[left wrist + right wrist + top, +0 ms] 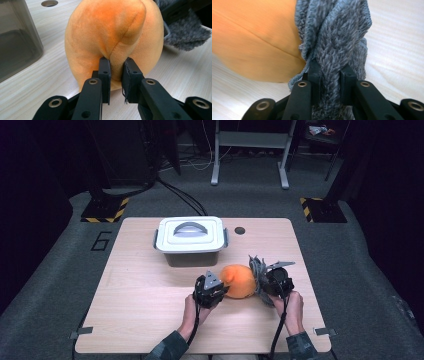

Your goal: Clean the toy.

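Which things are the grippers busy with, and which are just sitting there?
Busy with:
- orange plush toy, pinched by the left gripper
- grey knitted cloth, pinched by the right gripper

Just sitting there:
- lidded storage box, apart from the toy
- round hole in the wooden table

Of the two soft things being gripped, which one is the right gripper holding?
The grey knitted cloth: the right gripper pinches its bunched fabric, while the left gripper pinches a fold of the orange plush.
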Demonstrator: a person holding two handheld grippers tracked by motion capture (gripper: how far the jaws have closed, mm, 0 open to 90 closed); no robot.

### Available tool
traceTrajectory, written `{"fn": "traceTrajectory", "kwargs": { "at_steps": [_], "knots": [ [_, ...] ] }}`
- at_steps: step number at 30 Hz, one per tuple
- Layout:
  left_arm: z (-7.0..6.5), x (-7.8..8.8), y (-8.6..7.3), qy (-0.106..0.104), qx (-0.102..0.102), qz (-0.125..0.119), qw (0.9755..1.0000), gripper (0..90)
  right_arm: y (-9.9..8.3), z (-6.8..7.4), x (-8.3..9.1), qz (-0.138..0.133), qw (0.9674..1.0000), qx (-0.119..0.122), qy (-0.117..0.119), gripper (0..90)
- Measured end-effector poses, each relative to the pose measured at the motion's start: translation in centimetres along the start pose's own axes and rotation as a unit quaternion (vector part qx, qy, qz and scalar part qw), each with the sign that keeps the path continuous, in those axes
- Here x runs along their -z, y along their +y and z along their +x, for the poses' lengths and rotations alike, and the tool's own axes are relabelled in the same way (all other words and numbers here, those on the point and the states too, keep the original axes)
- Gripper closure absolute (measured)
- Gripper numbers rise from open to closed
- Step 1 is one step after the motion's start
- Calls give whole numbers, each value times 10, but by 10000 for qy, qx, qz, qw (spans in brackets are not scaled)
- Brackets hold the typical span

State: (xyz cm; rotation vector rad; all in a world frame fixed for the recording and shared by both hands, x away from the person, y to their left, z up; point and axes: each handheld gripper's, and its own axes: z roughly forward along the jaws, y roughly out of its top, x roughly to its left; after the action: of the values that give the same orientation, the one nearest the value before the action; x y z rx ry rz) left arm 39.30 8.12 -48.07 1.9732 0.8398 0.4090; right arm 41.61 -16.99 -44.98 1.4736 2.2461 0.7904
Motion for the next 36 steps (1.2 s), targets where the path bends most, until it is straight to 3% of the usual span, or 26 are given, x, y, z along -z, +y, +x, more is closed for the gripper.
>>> {"fn": "traceTrajectory", "kwargs": {
  "at_steps": [4,6,11,13,17,20,25,32,36],
  "knots": [
    [0,0,0,0,-8,3,10000,783,-6,-6,-13,315,9994,-164,-14,752],
    [0,0,0,0,4,-2,10000,782,-8,-11,-20,349,9993,-101,16,752],
    [1,1,0,-10,14,30,10000,780,-8,-10,-9,216,9996,-200,-45,753],
    [1,1,0,-12,14,26,10000,779,-5,-10,1,-20,9999,-78,-72,753],
    [1,0,1,20,-8,2,10000,777,3,1,28,-420,9991,54,-42,753],
    [1,0,1,20,-1,3,10000,776,9,16,40,-600,9978,260,134,752],
    [2,1,1,25,27,15,10000,758,13,28,29,-444,9977,453,228,755],
    [6,3,1,72,-1,17,10000,582,13,19,15,-371,9986,325,213,756],
    [11,1,-1,106,117,80,9998,473,13,14,12,-342,9988,296,166,757]
  ]
}}
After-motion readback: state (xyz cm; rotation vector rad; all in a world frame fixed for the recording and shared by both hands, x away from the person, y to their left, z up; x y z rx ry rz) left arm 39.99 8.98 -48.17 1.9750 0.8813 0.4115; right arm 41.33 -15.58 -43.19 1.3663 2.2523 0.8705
